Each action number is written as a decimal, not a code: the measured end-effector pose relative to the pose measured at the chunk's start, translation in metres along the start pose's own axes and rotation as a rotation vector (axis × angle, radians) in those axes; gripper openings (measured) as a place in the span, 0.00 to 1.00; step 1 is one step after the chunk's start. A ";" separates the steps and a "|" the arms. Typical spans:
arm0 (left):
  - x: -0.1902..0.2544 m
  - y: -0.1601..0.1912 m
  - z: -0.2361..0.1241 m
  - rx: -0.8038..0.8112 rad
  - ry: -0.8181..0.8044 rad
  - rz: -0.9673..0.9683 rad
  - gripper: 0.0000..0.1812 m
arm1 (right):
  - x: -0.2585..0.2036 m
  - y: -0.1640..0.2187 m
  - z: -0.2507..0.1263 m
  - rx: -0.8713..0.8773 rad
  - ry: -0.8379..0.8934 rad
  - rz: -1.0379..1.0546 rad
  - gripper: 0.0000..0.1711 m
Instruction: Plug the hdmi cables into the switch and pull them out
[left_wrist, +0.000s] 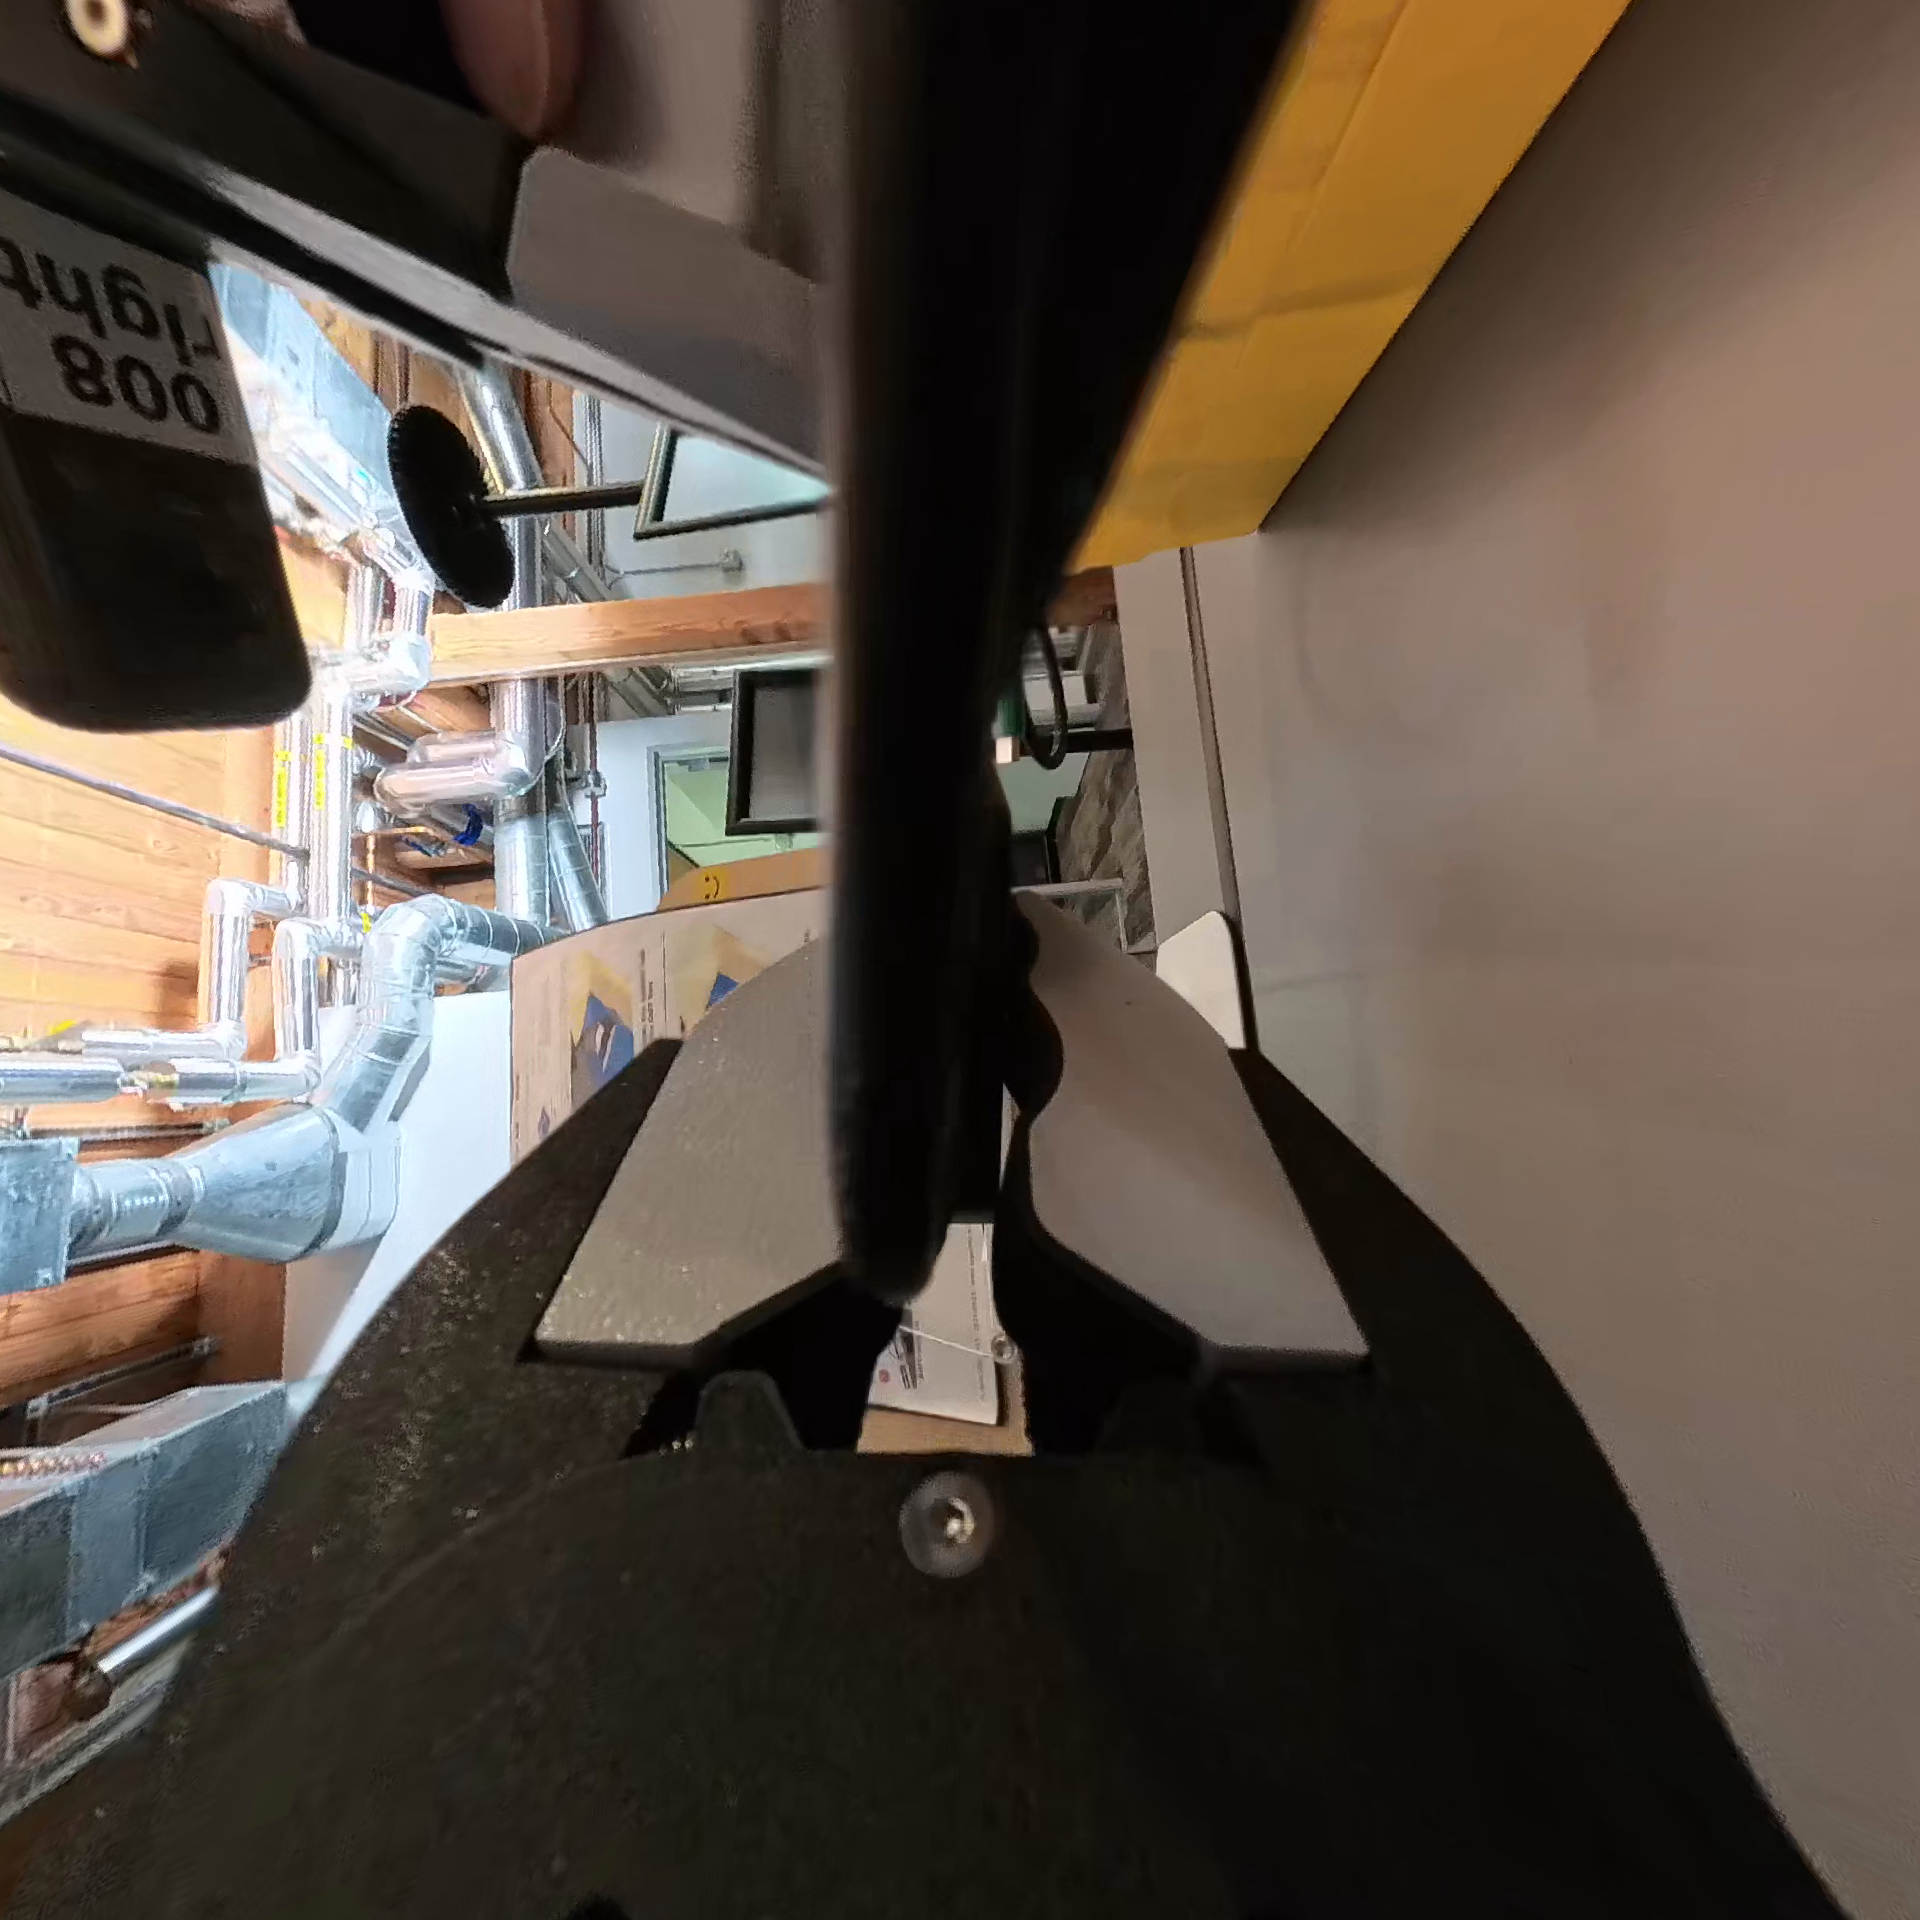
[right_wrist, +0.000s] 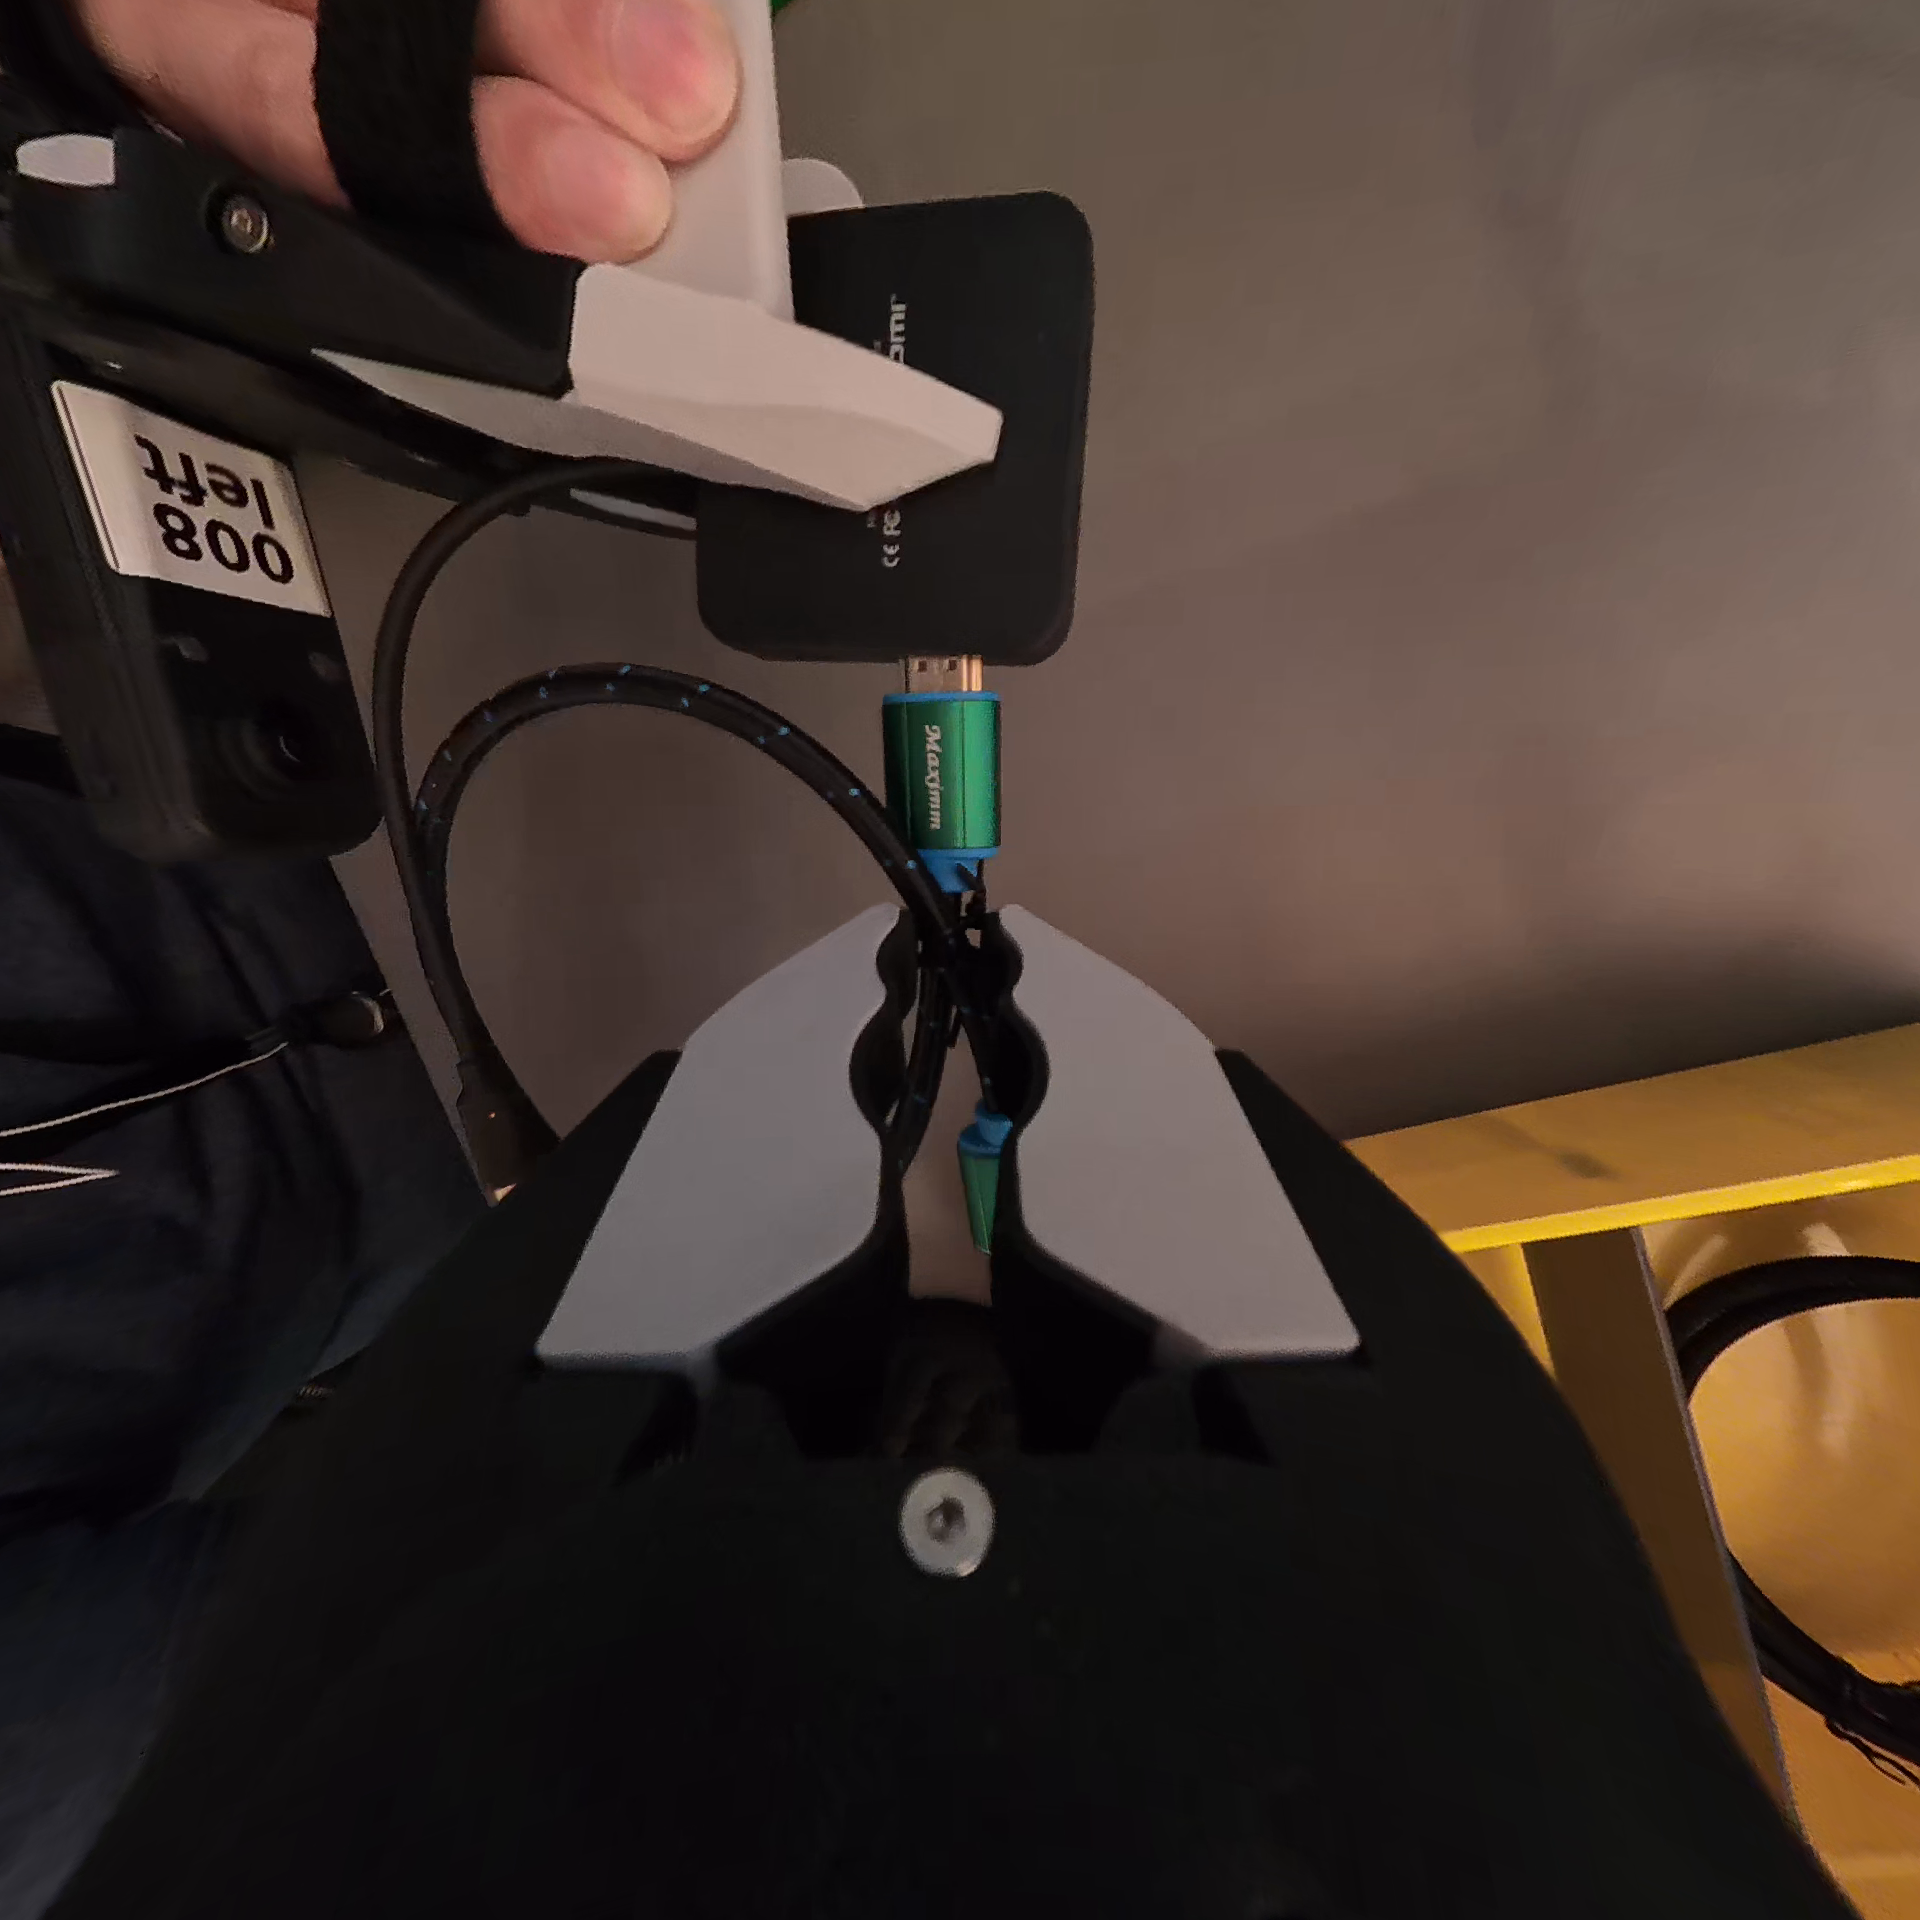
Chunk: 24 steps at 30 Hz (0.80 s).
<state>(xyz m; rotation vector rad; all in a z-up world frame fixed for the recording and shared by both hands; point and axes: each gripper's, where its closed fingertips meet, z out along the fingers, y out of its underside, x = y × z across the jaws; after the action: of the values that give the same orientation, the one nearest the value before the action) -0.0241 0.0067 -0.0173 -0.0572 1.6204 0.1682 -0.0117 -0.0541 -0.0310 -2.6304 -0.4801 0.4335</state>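
The grey table (right_wrist: 1455, 520) fills the background of the right wrist view, with a yellow shelf unit (right_wrist: 1621, 1174) at the lower right and a black braided cable (right_wrist: 1797, 1662) coiled inside it.

The left claw (right_wrist: 894, 343) comes in from the upper left of that view, gripped by a person's hand (right_wrist: 436, 94). Its pale fingers (right_wrist: 790, 416) close on the black HDMI switch (right_wrist: 966, 436), one above and one behind, so the switch is held up off the table. In the left wrist view the same switch (left_wrist: 935, 727) shows edge-on as a dark slab between that claw's (left_wrist: 935, 1049) fingers.

A thin black lead (right_wrist: 400, 727) loops from the switch's left side down to the lower left.

The right claw (right_wrist: 951, 925) is narrowed onto a black braided HDMI cable with blue flecks (right_wrist: 665, 691), pinching it just behind the plug. The cable arcs up and left, then back down through the fingers.

The green metal plug (right_wrist: 942, 774) with blue collars points up at the switch's lower edge (its gold tip (right_wrist: 942, 673) is still mostly exposed at the port).

A second green plug (right_wrist: 979, 1174) hangs between the right claw's fingers.
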 end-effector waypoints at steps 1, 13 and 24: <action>-0.002 0.002 0.000 -0.007 -0.006 -0.013 0.07 | 0.000 -0.002 0.000 0.006 0.006 -0.004 0.06; -0.007 0.005 -0.003 0.002 -0.012 -0.052 0.07 | 0.001 -0.012 -0.004 0.038 0.082 -0.060 0.06; -0.020 0.006 -0.004 0.035 -0.050 -0.199 0.08 | -0.002 -0.020 -0.022 0.157 0.056 -0.059 0.12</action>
<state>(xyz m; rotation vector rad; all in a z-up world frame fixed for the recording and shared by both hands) -0.0274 0.0110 0.0031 -0.1858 1.5570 -0.0120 -0.0105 -0.0458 -0.0020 -2.4639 -0.4833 0.3621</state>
